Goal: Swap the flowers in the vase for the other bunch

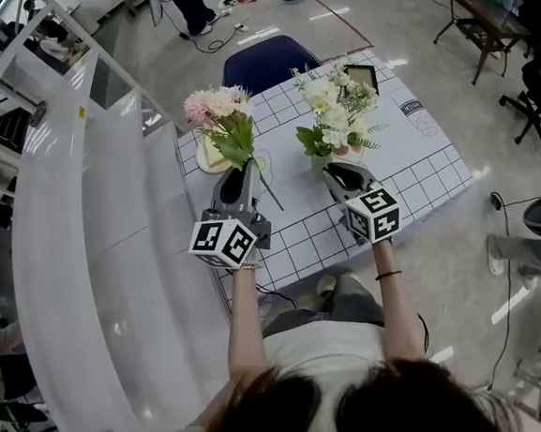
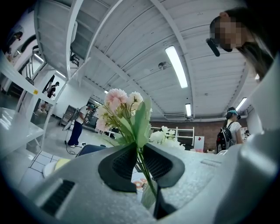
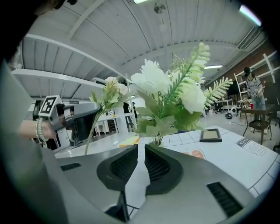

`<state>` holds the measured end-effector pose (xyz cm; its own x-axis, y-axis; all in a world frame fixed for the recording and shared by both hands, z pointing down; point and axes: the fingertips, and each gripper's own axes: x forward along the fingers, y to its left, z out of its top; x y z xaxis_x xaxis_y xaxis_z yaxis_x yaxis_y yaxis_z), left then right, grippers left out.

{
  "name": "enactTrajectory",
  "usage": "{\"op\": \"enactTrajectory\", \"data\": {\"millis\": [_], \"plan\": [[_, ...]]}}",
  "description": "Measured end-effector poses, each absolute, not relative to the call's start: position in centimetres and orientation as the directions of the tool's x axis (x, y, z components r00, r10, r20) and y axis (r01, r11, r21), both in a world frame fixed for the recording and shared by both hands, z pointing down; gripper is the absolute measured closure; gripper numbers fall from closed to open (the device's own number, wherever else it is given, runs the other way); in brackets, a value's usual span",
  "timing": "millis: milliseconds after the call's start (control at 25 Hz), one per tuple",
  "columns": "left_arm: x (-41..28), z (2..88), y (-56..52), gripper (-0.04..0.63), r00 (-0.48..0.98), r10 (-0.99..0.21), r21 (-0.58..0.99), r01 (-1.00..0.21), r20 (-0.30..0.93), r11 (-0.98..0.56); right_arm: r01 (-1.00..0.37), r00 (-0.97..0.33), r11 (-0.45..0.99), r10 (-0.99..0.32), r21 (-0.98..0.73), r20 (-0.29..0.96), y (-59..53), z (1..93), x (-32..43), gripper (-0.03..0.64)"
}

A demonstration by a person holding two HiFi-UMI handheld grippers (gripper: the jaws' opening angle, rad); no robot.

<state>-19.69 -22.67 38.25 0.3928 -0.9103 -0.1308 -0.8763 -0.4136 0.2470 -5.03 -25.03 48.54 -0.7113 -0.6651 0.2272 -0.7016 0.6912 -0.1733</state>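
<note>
While my left gripper (image 1: 239,172) has its jaws pinched on the green stems of the pink bunch (image 1: 219,107), the blooms stand up just past its tips. My right gripper (image 1: 342,176) has its jaws only a narrow slit apart, nothing between the pads. The vase (image 1: 320,161) with the white bunch (image 1: 334,108) sits on the gridded table (image 1: 426,158), just ahead of those tips and slightly to their right.
</note>
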Motion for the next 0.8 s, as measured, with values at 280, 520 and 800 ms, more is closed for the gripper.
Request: {"op": "enactTrajectory", "data": {"millis": [280, 520, 800], "plan": [[-19.8, 38.3, -21.8, 0.543, 0.397, -0.908, 0.254, -0.872, -0.133, -0.419, -0.701, -0.713, 0.685, -0.676, -0.201, 0.183, -24.3, 46.3, -5.0, 0.584], [-19.7, 38.4, -21.4, 0.543, 0.412, -0.901, 0.246, -0.867, -0.133, -0.433, -0.687, -0.725, 0.693, -0.67, -0.218, 0.159, -23.8, 45.2, -5.2, 0.595], [-19.2, 38.2, -21.0, 0.543, 0.428, -0.894, 0.237, -0.862, -0.135, -0.448, -0.671, -0.741, 0.708, -0.654, -0.22, 0.151, -23.1, 44.1, -5.7, 0.607]]}}
